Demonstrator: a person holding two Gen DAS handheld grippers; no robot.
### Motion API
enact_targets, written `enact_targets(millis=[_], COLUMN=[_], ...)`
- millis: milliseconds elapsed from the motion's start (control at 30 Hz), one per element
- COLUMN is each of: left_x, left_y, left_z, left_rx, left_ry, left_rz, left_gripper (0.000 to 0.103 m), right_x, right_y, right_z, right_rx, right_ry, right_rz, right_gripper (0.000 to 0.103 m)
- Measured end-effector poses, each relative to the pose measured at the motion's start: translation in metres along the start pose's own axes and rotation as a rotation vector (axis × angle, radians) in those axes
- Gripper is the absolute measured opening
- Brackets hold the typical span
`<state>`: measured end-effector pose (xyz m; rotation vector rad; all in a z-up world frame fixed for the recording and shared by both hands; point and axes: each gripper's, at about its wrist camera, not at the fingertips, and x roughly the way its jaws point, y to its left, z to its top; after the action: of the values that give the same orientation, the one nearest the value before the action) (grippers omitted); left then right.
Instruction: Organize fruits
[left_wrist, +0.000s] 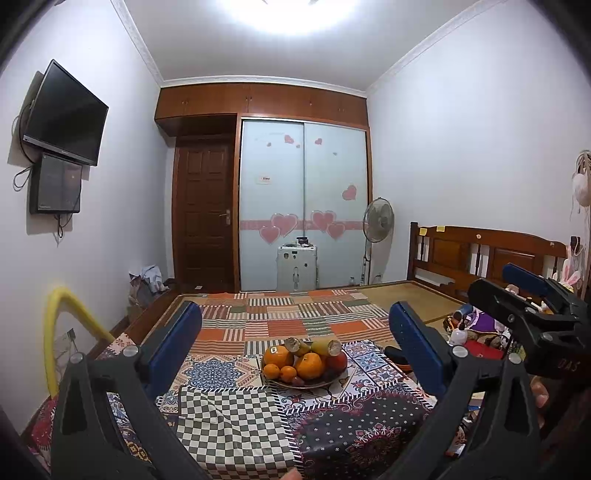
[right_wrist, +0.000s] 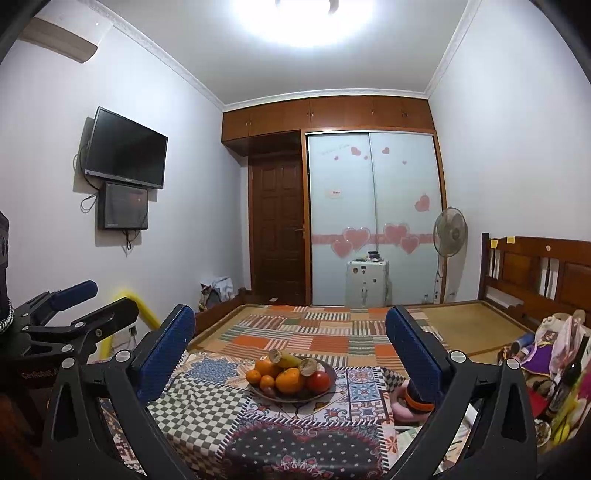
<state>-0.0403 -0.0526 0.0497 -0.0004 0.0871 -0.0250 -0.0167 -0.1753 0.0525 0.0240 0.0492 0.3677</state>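
Observation:
A plate (left_wrist: 314, 384) piled with fruit stands on a patchwork tablecloth (left_wrist: 229, 417). It holds oranges (left_wrist: 309, 365), small tangerines (left_wrist: 272, 371), a red tomato-like fruit (left_wrist: 337, 362) and bananas (left_wrist: 325, 346). The plate also shows in the right wrist view (right_wrist: 328, 391) with an orange (right_wrist: 289, 381) at the front. My left gripper (left_wrist: 295, 343) is open and empty, well short of the plate. My right gripper (right_wrist: 290, 339) is open and empty too, also short of it. The right gripper shows in the left wrist view (left_wrist: 532, 295).
A bed with a patchwork cover (left_wrist: 295, 314) lies behind the table. A pink and orange object (right_wrist: 410, 402) sits on the table's right. Cluttered bags and a bottle (right_wrist: 569, 369) stand at the far right. A yellow tube (left_wrist: 55, 332) is at the left.

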Motion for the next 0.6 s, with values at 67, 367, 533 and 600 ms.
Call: enact_targets(millis=[67,367,533,600], left_x=[-0.0001,-0.0006,-0.0004,-0.0002], left_y=[0.0000,0.0012,0.0014,0.0016], left_z=[0.0000,-0.0010,-0.0015,-0.0023], left_rx=[0.003,-0.003,-0.002,-0.005], left_ry=[0.002,0.007,0.011,0.014], left_rz=[-0.004,-0.018,-0.024,-0.027], left_gripper=[0.103,0.103,0.103,0.103], right_x=[-0.0003,0.0016,0.0040,0.0047], right_y=[0.0009,0.0014,-0.0001,-0.0006], right_z=[0.0003,-0.0003,0.0001,0.0003], right_rx=[-0.003,-0.012,-0.003,0.001], right_ry=[-0.007,-0.010,-0.007,-0.006], right_rz=[-0.007,-0.013,-0.012,-0.009], right_gripper=[0.103,0.103,0.103,0.103])
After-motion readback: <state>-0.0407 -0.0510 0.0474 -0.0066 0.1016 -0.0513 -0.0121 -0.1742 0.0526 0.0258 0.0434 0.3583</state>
